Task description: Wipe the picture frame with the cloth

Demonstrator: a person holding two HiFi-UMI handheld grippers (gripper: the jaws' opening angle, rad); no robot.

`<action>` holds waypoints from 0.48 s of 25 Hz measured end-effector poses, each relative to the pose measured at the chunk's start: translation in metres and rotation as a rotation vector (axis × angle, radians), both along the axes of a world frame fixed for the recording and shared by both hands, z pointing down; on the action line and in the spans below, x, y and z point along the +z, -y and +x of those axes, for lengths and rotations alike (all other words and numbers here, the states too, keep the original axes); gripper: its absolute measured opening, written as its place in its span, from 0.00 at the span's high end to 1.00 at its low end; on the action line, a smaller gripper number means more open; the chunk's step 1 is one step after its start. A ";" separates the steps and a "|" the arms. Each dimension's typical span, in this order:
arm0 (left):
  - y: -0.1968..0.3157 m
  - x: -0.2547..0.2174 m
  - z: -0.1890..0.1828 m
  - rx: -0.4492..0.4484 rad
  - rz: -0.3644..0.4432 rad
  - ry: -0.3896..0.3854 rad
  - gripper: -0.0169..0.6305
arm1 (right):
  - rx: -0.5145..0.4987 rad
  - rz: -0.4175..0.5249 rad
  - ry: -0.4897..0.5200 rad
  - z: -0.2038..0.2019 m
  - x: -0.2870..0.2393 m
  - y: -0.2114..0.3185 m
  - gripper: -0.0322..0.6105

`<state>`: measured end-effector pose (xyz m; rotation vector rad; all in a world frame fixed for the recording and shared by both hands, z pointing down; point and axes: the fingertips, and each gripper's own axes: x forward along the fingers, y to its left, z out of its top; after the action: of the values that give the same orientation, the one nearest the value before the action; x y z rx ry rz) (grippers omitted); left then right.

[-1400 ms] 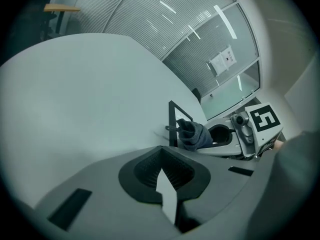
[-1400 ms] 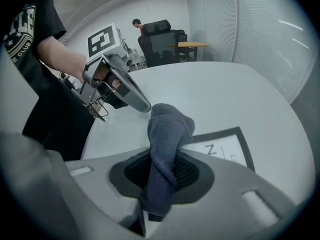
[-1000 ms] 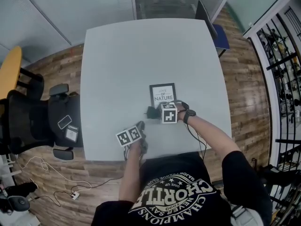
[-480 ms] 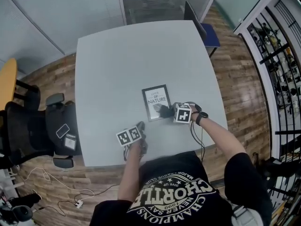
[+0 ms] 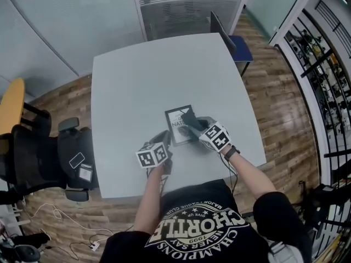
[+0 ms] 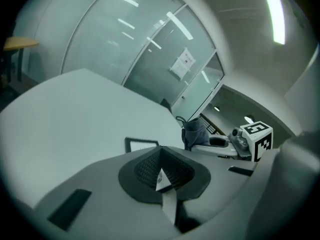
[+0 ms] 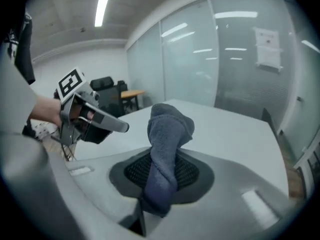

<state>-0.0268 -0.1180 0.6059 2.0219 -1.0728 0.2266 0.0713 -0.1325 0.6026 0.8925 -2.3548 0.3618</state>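
The picture frame (image 5: 175, 126), black-rimmed with a white printed sheet, lies flat on the grey table (image 5: 131, 81); it also shows in the left gripper view as the picture frame (image 6: 141, 145). My right gripper (image 5: 193, 123) is shut on a dark blue-grey cloth (image 5: 189, 117), which rests over the frame's right part. In the right gripper view the cloth (image 7: 168, 139) stands bunched up out of the jaws. My left gripper (image 5: 165, 137) is shut and holds nothing, its tips just left of the frame's lower left edge.
A black office chair (image 5: 38, 149) stands left of the table, with an orange tabletop (image 5: 11, 95) behind it. A blue-seated chair (image 5: 236, 43) is at the table's far right corner. Metal racks (image 5: 323, 64) line the right side. Cables (image 5: 66, 229) lie on the wooden floor.
The right gripper has carried the cloth from the frame's near edge up onto the frame. The left gripper has come closer to the frame's left side.
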 end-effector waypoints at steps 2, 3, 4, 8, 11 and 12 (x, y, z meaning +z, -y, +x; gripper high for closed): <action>0.011 -0.040 0.003 0.002 0.127 0.015 0.97 | 0.108 0.098 0.074 0.002 -0.039 0.007 0.82; 0.015 -0.060 0.003 0.001 0.195 0.032 0.97 | 0.149 0.147 0.100 0.003 -0.059 0.008 0.82; 0.017 -0.080 0.003 -0.003 0.262 0.049 0.97 | 0.183 0.197 0.122 0.004 -0.078 0.008 0.82; 0.015 -0.150 -0.003 -0.034 0.484 0.101 0.97 | 0.296 0.382 0.200 0.012 -0.151 -0.001 0.82; 0.003 -0.187 -0.007 -0.053 0.596 0.135 0.97 | 0.384 0.495 0.211 0.026 -0.190 -0.016 0.82; -0.001 -0.196 -0.007 -0.055 0.628 0.153 0.97 | 0.416 0.525 0.204 0.031 -0.199 -0.022 0.82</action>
<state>-0.0341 -0.1165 0.4100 2.5517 -1.4218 0.0086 0.1026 -0.1109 0.4033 1.6729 -2.4817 -0.0197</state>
